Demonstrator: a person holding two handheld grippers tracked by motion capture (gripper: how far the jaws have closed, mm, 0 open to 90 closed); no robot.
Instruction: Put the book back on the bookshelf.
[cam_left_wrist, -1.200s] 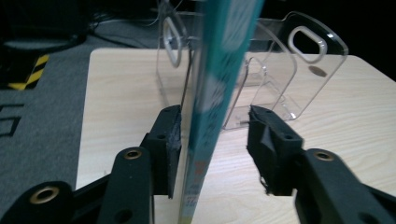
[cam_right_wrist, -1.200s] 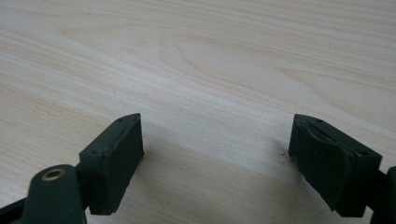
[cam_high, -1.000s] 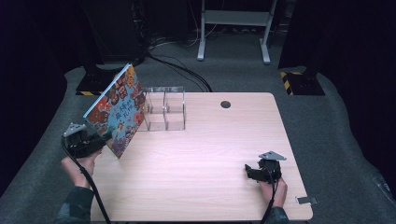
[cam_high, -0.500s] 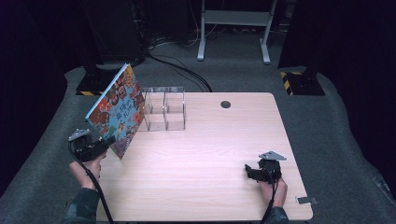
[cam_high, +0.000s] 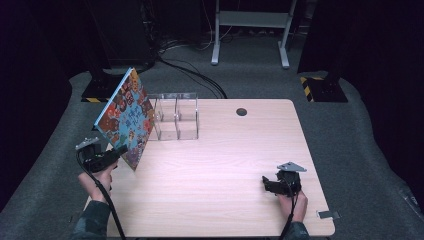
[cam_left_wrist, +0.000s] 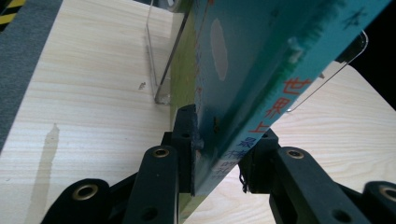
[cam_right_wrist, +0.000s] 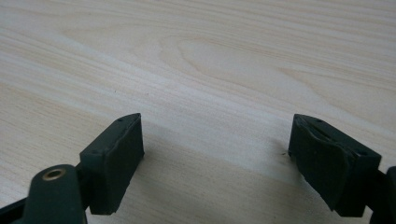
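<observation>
A large picture book with a busy red, orange and blue cover is held tilted above the table's left edge. My left gripper is shut on its lower corner. In the left gripper view the book's teal spine with red characters runs up from between the two black jaws, gripper midpoint. A clear acrylic divider rack stands just right of the book, partly behind it. My right gripper rests low at the table's front right, open, with bare wood between its pads.
The light wooden table has a round cable hole near its far edge. Grey carpet surrounds it. A metal stand frame and black cables lie on the floor beyond. A small grey tab lies at the front right corner.
The left hand has drawn slightly back toward the table's near left, and the book has tipped more upright in the gripper. The right gripper has stayed still.
</observation>
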